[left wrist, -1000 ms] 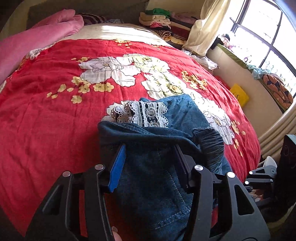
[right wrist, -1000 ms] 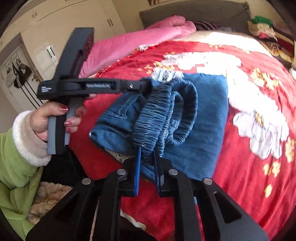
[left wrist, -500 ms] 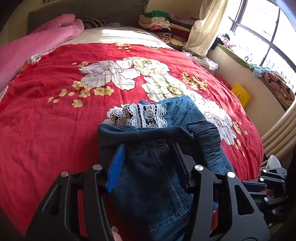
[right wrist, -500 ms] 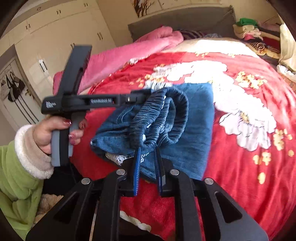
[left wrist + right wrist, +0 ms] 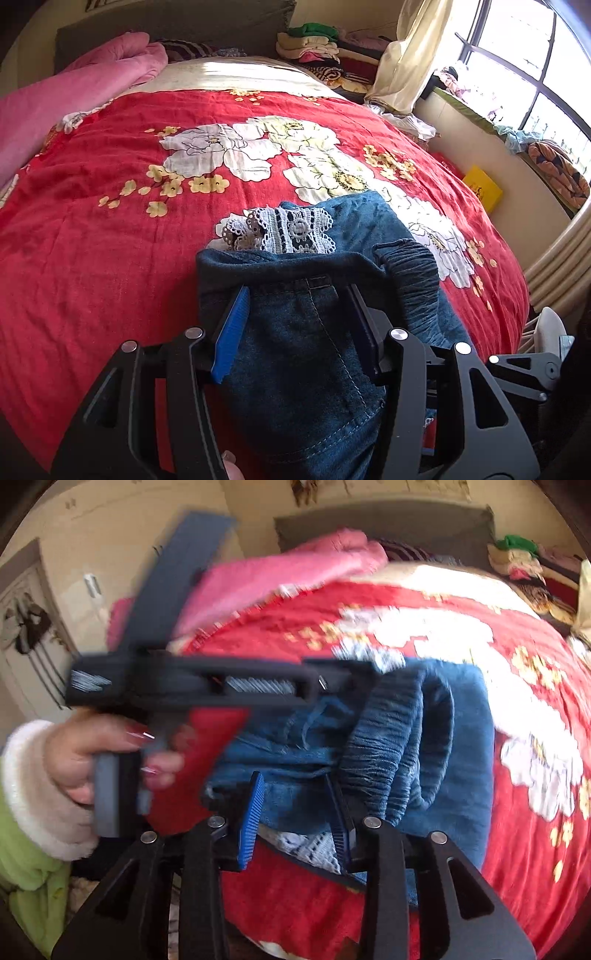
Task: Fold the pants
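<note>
Blue denim pants (image 5: 295, 350) with white lace trim (image 5: 284, 229) lie folded on the red floral bedspread (image 5: 110, 240), near its front edge. My left gripper (image 5: 295, 295) is open, its jaws wide apart, with the denim fold lying between the fingers. In the right wrist view the pants (image 5: 424, 738) show their gathered elastic waistband (image 5: 391, 746). My right gripper (image 5: 295, 786) is open, jaws apart just in front of the waistband. The left gripper's body and the hand holding it (image 5: 192, 686) appear blurred at the left.
A pink quilt (image 5: 55, 99) lies at the bed's far left. Stacked folded clothes (image 5: 317, 48) sit at the head of the bed. A curtain, window sill and yellow box (image 5: 482, 188) are to the right. Wardrobe doors (image 5: 48, 627) stand left of the bed.
My right gripper has opened and let go of the elastic waistband, and its view has swung. My left gripper stays open over the denim, almost still.
</note>
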